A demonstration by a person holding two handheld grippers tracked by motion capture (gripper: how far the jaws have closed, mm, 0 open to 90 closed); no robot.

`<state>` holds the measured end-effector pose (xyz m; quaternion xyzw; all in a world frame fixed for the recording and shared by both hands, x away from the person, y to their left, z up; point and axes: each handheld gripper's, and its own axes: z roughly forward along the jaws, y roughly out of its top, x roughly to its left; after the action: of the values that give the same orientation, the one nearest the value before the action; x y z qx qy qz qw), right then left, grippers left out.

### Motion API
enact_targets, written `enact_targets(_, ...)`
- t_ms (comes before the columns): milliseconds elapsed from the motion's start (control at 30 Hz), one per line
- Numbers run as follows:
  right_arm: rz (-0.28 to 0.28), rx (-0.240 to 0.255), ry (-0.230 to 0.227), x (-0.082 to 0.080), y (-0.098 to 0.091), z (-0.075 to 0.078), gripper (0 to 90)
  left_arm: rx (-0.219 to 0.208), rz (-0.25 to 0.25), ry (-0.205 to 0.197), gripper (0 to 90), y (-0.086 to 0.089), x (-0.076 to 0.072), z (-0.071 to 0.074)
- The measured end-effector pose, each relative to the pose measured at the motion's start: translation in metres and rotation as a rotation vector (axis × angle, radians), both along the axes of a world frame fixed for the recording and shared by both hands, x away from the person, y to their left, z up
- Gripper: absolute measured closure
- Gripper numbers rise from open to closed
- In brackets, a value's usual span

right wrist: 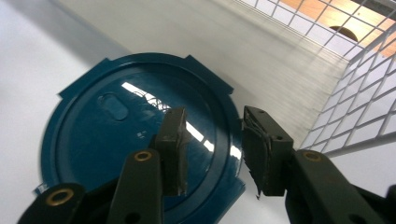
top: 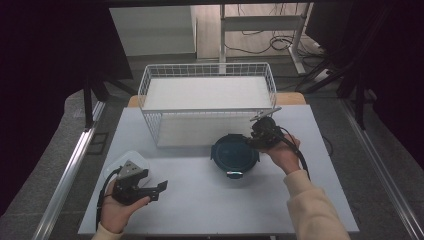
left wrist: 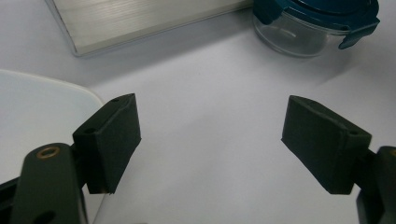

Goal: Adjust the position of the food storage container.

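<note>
Grey table [top: 200, 200] under a fixed overhead view, dark room around it. Nearest the person, the left gripper [top: 159, 190] sat low at the table's left, jaws wide apart, nothing between them, beside a white dish [top: 131, 159]. Mid-table, a round glass container with a blue lid [top: 234, 154]. Right gripper [right wrist: 212, 147] hung over the lid's right edge, jaws part-open, one each side of the rim; contact could not be told. Beyond, touching nothing, a white wire basket [top: 207, 90].

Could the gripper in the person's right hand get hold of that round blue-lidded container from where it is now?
Probably yes. The right gripper hangs just over the edge of the container's blue lid, jaws partly open with nothing between them. The wire basket stands close behind, but nothing blocks the way down.
</note>
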<state>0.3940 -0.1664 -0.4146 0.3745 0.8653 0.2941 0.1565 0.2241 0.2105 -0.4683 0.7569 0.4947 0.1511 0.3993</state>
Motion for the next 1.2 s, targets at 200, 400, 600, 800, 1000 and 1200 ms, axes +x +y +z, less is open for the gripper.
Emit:
enact_targets(200, -0.018, -0.029, -0.022, 0.012, -0.004, -0.006, 69.3, 0.006, 0.000, 0.005, 19.1, -0.001, 0.000, -0.001)
enact_targets(400, -0.023, -0.067, -0.054, 0.021, -0.005, -0.011, 84.0, 0.006, -0.002, 0.003, 19.1, -0.001, 0.000, -0.001)
enact_targets(600, 0.006, -0.119, -0.081, 0.028, 0.001, -0.021, 88.8, 0.011, 0.001, 0.004, 19.1, -0.001, 0.000, -0.001)
enact_targets(800, 0.021, -0.143, -0.078, 0.033, 0.007, -0.030, 89.3, 0.014, -0.001, 0.007, 19.1, -0.001, -0.001, -0.002)
enact_targets(1000, 0.046, -0.147, -0.073, 0.039, 0.008, -0.037, 89.7, 0.018, -0.007, 0.011, 19.1, -0.003, 0.000, -0.004)
enact_targets(1200, 0.073, -0.166, -0.096, 0.039, 0.010, -0.039, 90.0, 0.021, -0.008, 0.014, 19.1, -0.004, 0.000, -0.005)
